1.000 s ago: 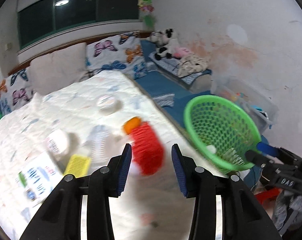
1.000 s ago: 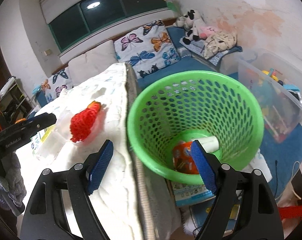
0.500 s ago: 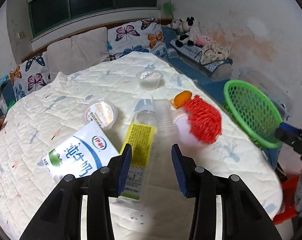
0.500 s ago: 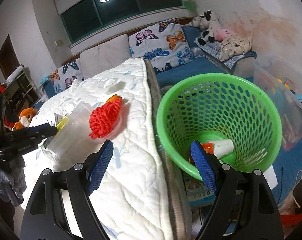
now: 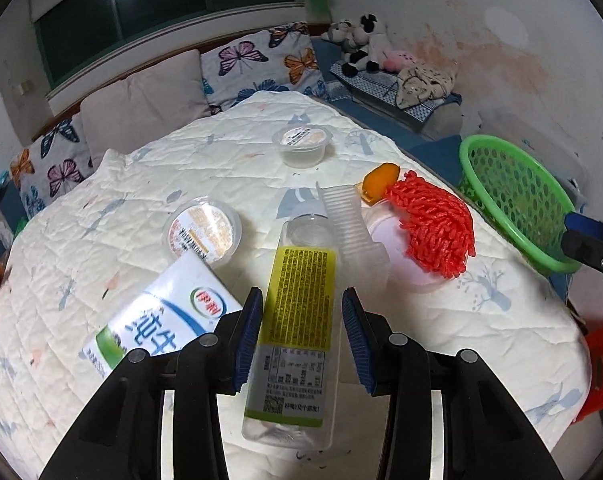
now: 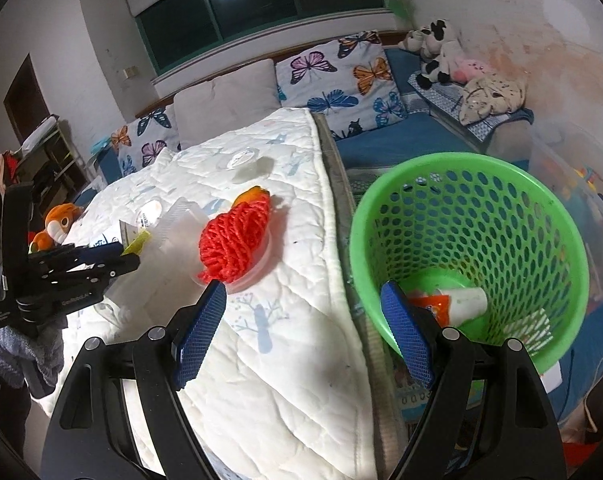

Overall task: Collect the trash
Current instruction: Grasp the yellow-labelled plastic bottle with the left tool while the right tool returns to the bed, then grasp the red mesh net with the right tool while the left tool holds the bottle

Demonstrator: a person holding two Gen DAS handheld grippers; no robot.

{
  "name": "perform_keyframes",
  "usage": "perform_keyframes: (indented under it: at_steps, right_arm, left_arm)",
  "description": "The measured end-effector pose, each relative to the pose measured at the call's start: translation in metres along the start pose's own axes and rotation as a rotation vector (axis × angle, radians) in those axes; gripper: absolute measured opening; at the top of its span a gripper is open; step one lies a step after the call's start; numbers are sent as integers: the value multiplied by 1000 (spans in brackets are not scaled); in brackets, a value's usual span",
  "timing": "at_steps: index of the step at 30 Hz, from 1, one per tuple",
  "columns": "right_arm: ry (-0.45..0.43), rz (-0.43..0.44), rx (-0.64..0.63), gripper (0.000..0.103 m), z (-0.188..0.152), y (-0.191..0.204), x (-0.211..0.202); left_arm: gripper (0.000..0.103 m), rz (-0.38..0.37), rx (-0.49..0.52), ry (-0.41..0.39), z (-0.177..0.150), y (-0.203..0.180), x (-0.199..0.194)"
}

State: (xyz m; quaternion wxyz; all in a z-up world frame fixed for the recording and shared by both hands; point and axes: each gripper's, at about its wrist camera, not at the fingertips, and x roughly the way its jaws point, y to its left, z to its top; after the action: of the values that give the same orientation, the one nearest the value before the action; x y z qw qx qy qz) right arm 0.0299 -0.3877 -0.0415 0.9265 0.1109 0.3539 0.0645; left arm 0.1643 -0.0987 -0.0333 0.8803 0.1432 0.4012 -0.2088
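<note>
From the milk carton (image 5: pixel 157 322) at nine o'clock, the unclenched left gripper (image 5: pixel 301 334) should settle squarely astride the yellow-labelled bottle (image 5: pixel 297 328) before squeezing, while the empty, wide-spread right gripper (image 6: pixel 303 332) waits by the green basket (image 6: pixel 497 168) at three o'clock.

Clear bottle (image 5: pixel 297 320) with yellow label lies flat on the quilt, neck pointing away; milk carton (image 5: pixel 157 320) lies just left of it, two sealed cups (image 5: pixel 203 232) (image 5: pixel 303 146) further back. Red mesh net (image 5: pixel 433 228) lies on a lid near the edge. Green basket (image 6: pixel 541 216) beside the bed holds a paper cup (image 6: pixel 465 304) and an orange wrapper (image 6: pixel 431 306).
</note>
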Motion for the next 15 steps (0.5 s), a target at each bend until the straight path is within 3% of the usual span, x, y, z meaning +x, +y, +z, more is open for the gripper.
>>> perform_keyframes:
  at_steps: [15]
  right_arm:
    - [28, 37, -28, 80, 10, 17, 16]
  left_arm:
    - [43, -66, 39, 72, 12, 7, 22]
